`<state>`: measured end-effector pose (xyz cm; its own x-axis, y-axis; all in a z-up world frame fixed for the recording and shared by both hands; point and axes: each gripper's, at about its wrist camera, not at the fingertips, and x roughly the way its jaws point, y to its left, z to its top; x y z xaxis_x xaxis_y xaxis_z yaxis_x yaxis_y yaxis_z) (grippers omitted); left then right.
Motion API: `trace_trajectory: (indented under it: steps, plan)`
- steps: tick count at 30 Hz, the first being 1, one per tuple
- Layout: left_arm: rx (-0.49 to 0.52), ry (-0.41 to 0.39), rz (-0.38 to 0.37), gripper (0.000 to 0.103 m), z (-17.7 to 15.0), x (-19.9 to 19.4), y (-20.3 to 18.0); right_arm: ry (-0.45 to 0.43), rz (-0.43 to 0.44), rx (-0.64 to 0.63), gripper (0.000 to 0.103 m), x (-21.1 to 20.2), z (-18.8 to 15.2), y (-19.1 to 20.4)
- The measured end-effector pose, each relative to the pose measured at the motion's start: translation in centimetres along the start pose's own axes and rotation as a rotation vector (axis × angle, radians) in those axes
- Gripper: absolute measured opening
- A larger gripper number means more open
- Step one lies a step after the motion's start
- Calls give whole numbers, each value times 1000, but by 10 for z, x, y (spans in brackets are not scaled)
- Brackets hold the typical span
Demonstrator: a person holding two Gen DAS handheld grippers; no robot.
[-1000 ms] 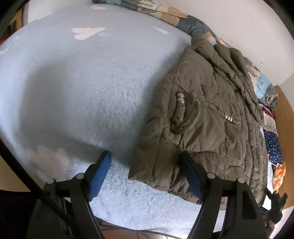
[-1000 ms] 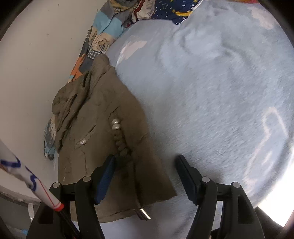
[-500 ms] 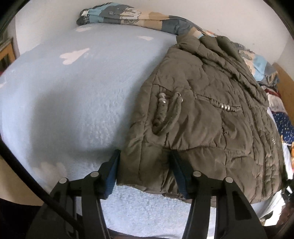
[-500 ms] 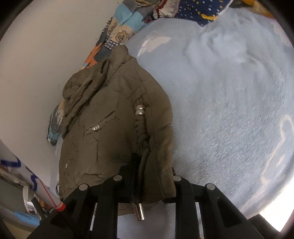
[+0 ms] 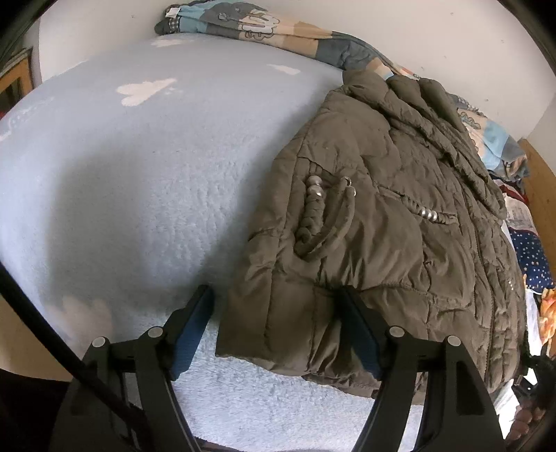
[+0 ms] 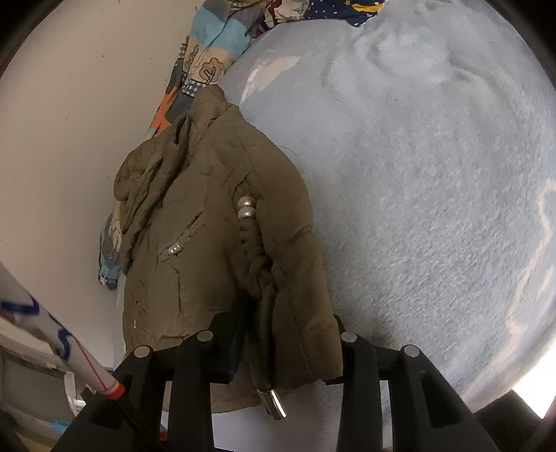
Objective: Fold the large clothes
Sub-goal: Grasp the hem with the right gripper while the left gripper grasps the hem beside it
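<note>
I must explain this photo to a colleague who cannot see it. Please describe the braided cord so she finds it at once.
A pale blue fleece blanket covers the bed, and an olive quilted jacket lies on it beside the wall. On the jacket's front lies the braided cord, the same olive colour. Only it is plaited and tipped with two silver beads.

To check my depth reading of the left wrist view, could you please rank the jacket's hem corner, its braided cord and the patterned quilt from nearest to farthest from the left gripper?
1. Hem corner: between the fingers of the left gripper.
2. Braided cord: farther up the jacket, mid-picture.
3. Patterned quilt: along the wall, top.
</note>
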<state>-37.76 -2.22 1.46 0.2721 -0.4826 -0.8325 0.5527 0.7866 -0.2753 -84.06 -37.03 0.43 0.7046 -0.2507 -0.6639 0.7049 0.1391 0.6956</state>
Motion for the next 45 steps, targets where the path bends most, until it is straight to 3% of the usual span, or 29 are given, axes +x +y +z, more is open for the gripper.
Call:
trace_trajectory:
  steps: [7, 10, 12, 14, 16, 17, 19, 36, 45]
  plan:
    - [0, 1, -10, 72, -2, -1, 1, 4, -8, 4, 40, 1, 0, 0]
    - [13, -1, 4, 72, -2, -1, -1, 13, -12, -18, 49, 2, -1, 2]
    - [31, -1, 7, 70, -1, -1, -2, 12, -31, -43, 50, 4, -2, 7]
    - [54, -14, 0, 54, -1, -4, -4, 8, -47, -66, 49, 5, -3, 11]
    - [87, -25, -5, 39, -2, -6, -8, -4, -70, -114, 32, 4, -4, 18]
    - [103, -29, -15, 31, -3, -8, -10, -14, -88, -154, 29, 3, -5, 24]
    - [134, -44, -7, 28, -4, -11, -15, -32, -131, -225, 24, 2, -9, 34]
    - [313, -110, 139, 25, -14, -11, -43, -52, -226, -351, 23, 6, -14, 48]
    - [333, -126, 152, 24, -14, -14, -45, -85, -271, -439, 18, 6, -20, 62]
